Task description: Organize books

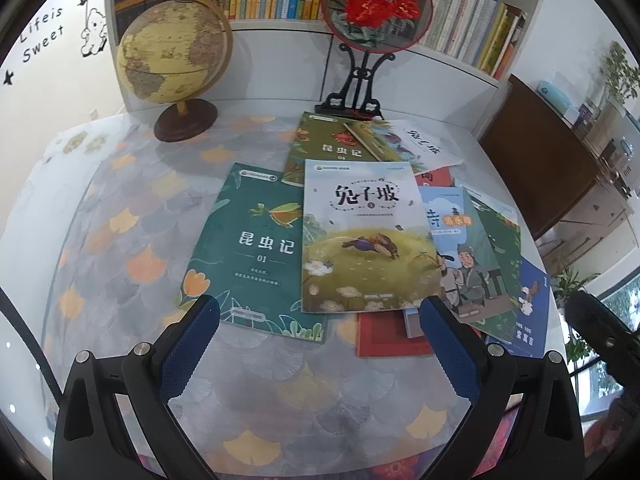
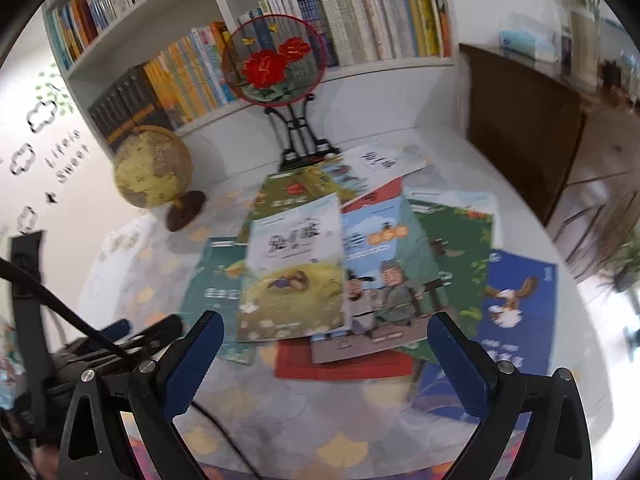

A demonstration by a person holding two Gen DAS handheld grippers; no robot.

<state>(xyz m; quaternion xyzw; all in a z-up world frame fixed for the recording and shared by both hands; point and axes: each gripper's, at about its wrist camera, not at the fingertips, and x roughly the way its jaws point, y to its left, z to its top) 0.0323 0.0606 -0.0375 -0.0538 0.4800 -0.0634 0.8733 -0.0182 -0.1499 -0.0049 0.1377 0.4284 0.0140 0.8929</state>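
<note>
So both the left claw (image 1: pixel 320 312) and right claw (image 2: pixel 326 330) hang wide apart and empty over the books (image 1: pixel 366 236) sprawled overlapping on the worktop (image 1: pixel 120 216), and I'd pinch the top rabbit book's near edge first, not the whole heap.
</note>
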